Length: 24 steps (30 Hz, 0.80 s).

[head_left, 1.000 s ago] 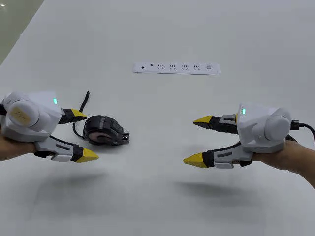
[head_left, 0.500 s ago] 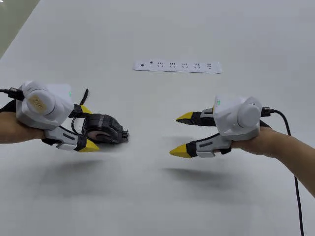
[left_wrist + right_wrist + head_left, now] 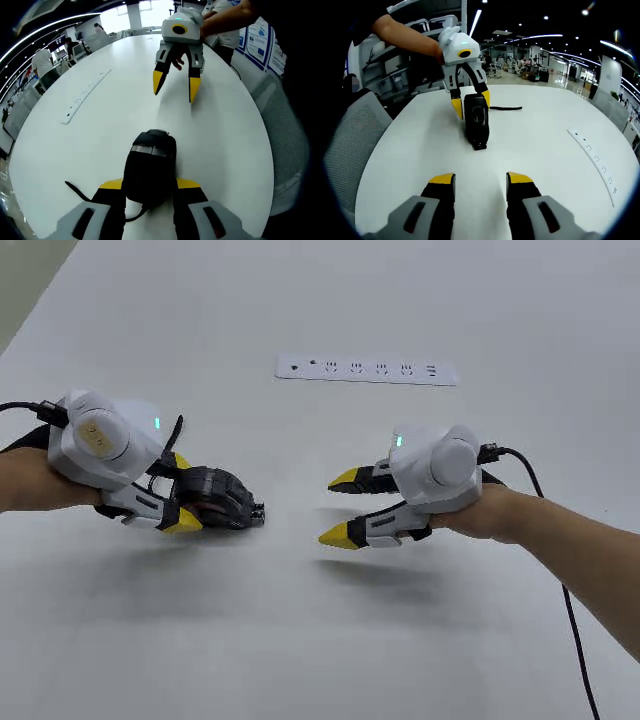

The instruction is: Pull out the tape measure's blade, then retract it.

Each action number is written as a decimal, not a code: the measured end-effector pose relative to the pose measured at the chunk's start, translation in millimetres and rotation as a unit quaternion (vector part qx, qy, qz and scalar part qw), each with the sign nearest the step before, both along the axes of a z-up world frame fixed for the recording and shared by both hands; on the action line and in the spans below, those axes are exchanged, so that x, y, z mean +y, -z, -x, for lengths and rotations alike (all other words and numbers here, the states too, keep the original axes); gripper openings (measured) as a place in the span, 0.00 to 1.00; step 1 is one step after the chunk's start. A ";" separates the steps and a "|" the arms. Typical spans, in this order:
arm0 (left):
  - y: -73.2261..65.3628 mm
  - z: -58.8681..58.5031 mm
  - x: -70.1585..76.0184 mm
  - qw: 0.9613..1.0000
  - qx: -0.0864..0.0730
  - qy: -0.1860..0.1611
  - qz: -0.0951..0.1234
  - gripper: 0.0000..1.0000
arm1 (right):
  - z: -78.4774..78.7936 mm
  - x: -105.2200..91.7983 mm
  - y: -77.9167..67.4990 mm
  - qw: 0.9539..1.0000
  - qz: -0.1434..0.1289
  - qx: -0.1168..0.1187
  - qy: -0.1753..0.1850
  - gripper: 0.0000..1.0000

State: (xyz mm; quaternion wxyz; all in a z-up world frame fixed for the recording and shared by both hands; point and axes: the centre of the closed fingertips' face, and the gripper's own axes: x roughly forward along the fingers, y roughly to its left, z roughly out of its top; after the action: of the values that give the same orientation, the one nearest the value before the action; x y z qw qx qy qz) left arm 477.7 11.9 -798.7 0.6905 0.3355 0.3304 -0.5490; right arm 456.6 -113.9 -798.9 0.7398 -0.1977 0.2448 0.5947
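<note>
1. Left tool (image 3: 182, 493): the jaws are pressed against both flanks of the tape (image 3: 215, 498) and pinch its black case. The pair sits left of centre in the head view and at lower centre in the left gripper view.
2. Right tool (image 3: 339, 508): the jaws are spread with nothing between them. It hangs above the bench (image 3: 300, 640), right of centre, tips aimed at the tape and apart from it.
3. Tape: the case rests on the bench. The hook (image 3: 258, 511), at the low front end of the case, faces the right tool. The blade is not yet drawn out. The strap (image 3: 172, 443) trails behind the case toward the upper left.
4. Hazard, missed grasp: the hook is small and sits close to the bench. A high or skewed approach would likely close on air or strike the surface.
5. Hazard, lost hold: the case is held by its flanks alone. A pull off the blade's line could pivot it or drag it from the left tool.
6. Hazard, snap-back: a blade released all at once may whip into the case and jolt it loose.
7. Hazard, snagging: the strap lies beside a jaw of the left tool, and the cable (image 3: 560, 570) trails at lower right. Either could catch.
8. Writing: none is legible.
   - The pale patch (image 3: 150, 149) on the case shows no readable text.
   - The power strip (image 3: 365, 369), upper centre, shows only socket marks.
   - The posters (image 3: 257, 35), upper right of the left gripper view, carry print too small to read.
</note>
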 end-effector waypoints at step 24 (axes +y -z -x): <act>0.8 -1.0 0.6 1.000 0.013 0.004 0.008 0.29 | -10.0 48.1 16.5 1.000 -0.002 0.004 -0.029 0.32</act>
State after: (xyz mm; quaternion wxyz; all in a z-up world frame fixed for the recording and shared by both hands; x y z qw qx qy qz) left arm 478.6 12.5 -799.5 0.6868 0.3234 0.3338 -0.5588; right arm 466.6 -65.7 -815.4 0.7219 -0.2007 0.2407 0.6170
